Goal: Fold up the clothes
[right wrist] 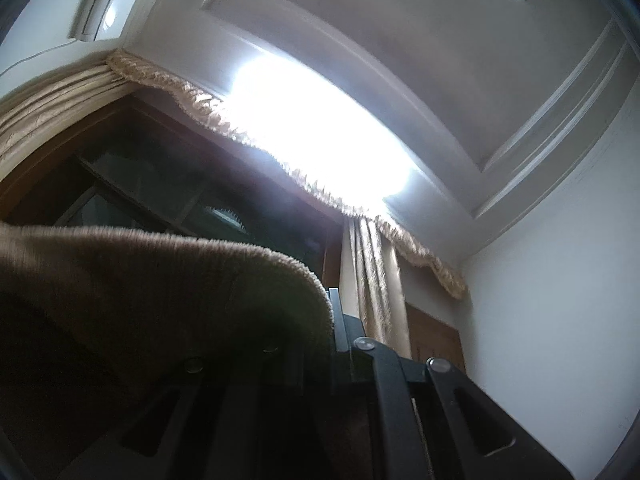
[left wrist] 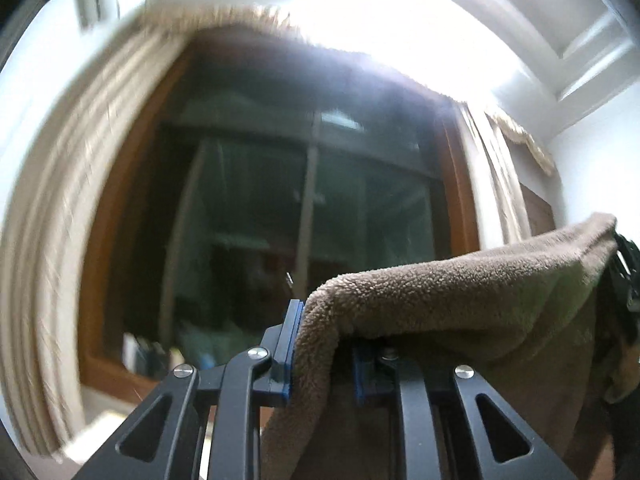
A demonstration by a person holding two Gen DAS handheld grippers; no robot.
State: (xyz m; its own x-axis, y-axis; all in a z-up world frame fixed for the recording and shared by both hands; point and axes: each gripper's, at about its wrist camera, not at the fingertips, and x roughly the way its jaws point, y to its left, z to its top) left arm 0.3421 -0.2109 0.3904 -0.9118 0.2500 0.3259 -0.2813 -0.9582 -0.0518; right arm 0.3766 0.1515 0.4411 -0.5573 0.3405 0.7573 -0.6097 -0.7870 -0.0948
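Room: dark wood-framed window (left wrist: 304, 208), beige fringed curtains (right wrist: 372, 280), white panelled ceiling (right wrist: 400, 40).
Tongs: left gripper (left wrist: 320, 344) and right gripper (right wrist: 320, 320) each clamped on the brown fleece cloth (left wrist: 460, 292), stretched between them.

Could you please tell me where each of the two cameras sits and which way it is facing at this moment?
Left wrist: sits on the left gripper, tilted slightly upward at a dark window; its own fingers clamp a brown towel.
Right wrist: sits on the right gripper, aimed steeply up at the ceiling and curtain; its fingers show, half covered by cloth.
Shared: the towel stretched between both grippers, the window, the bright lamp.
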